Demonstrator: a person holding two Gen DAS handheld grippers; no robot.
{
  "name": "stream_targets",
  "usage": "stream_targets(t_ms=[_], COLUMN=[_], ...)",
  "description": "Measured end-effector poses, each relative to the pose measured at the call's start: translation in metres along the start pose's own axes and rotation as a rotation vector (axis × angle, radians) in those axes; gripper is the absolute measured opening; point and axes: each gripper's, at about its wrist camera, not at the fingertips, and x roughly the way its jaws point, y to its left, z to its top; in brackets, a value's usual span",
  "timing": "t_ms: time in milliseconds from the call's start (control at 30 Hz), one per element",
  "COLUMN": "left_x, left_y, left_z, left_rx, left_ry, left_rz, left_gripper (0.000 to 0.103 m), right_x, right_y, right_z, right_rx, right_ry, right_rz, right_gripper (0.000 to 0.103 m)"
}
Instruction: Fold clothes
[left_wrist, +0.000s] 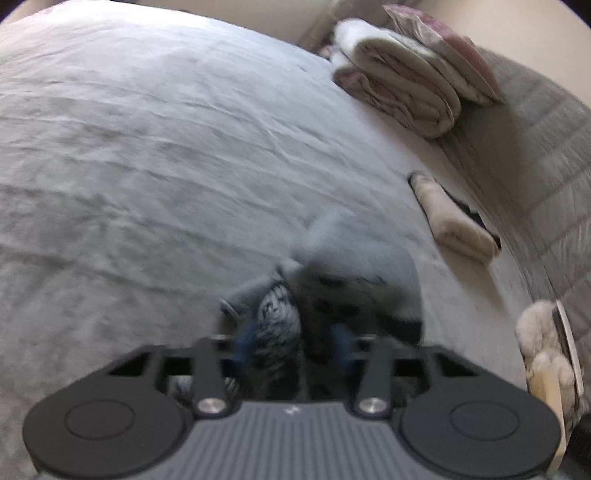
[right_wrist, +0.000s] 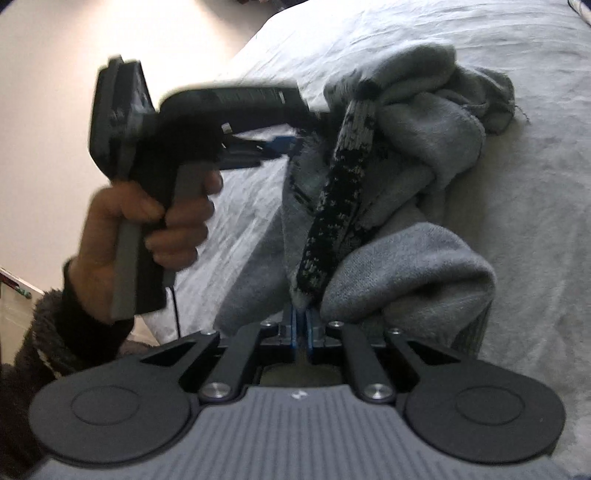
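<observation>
Right wrist view: right gripper clamps grey sweater; left gripper grips it too, above wrinkled grey bed beside white wall.

A: What colours are shown on the garment?

B: A soft grey knit is seen, crossed by a band patterned in black and pale grey flecks.

A: And the bed under the garment?

B: A pale grey, creased sheet is shown.

A: Beyond the garment?

B: A folded blanket in cream and dusty pink is seen, and nearer the garment a cream folded cloth.

A: The left hand-held gripper?

B: Black body, grey handle, blue pads.
</observation>
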Motion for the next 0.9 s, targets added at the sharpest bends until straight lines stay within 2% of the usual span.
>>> stream_targets(t_ms=[100, 167, 233, 467, 567, 733, 767, 800, 833, 867, 900], left_x=[-0.002, -0.007, -0.015, -0.029, -0.026, -0.027, -0.027, -0.028, -0.028, -0.028, -0.029], left_y=[-0.007, -0.012, -0.017, -0.032, -0.036, -0.037, -0.037, -0.037, -0.037, -0.037, -0.035], left_z=[-0.005, -0.010, -0.016, -0.046, -0.056, -0.059, -0.059, -0.059, -0.059, -0.057, -0.054], left_rx=[0.066, 0.113, 0.160, 0.308, 0.342, 0.357, 0.355, 0.356, 0.356, 0.352, 0.340], left_ry=[0.007, 0.004, 0.002, 0.038, 0.059, 0.058, 0.058, 0.058, 0.057, 0.057, 0.057], left_rz=[0.007, 0.000, -0.025, -0.119, -0.131, -0.149, -0.148, -0.145, -0.143, -0.143, -0.147], left_gripper=[0.012, 0.011, 0.011, 0.010, 0.010, 0.010, 0.010, 0.010, 0.010, 0.011, 0.012], right_x=[-0.015, -0.027, -0.038, -0.051, -0.043, -0.039, -0.035, -0.031, -0.029, -0.027, -0.026], right_y=[-0.004, -0.007, -0.013, -0.035, -0.042, -0.045, -0.044, -0.044, -0.043, -0.043, -0.044], right_z=[0.006, 0.013, 0.019, 0.041, 0.051, 0.053, 0.054, 0.055, 0.055, 0.055, 0.054], right_rx=[0.025, 0.043, 0.071, 0.220, 0.258, 0.252, 0.242, 0.232, 0.222, 0.215, 0.211], right_ry=[-0.047, -0.094, -0.153, -0.303, -0.321, -0.316, -0.319, -0.324, -0.331, -0.336, -0.340], right_rz=[0.000, -0.017, -0.043, -0.132, -0.143, -0.143, -0.150, -0.156, -0.162, -0.170, -0.180], right_gripper=[0.014, 0.021, 0.051, 0.052, 0.052, 0.052, 0.051, 0.043, 0.019, 0.006, 0.006])
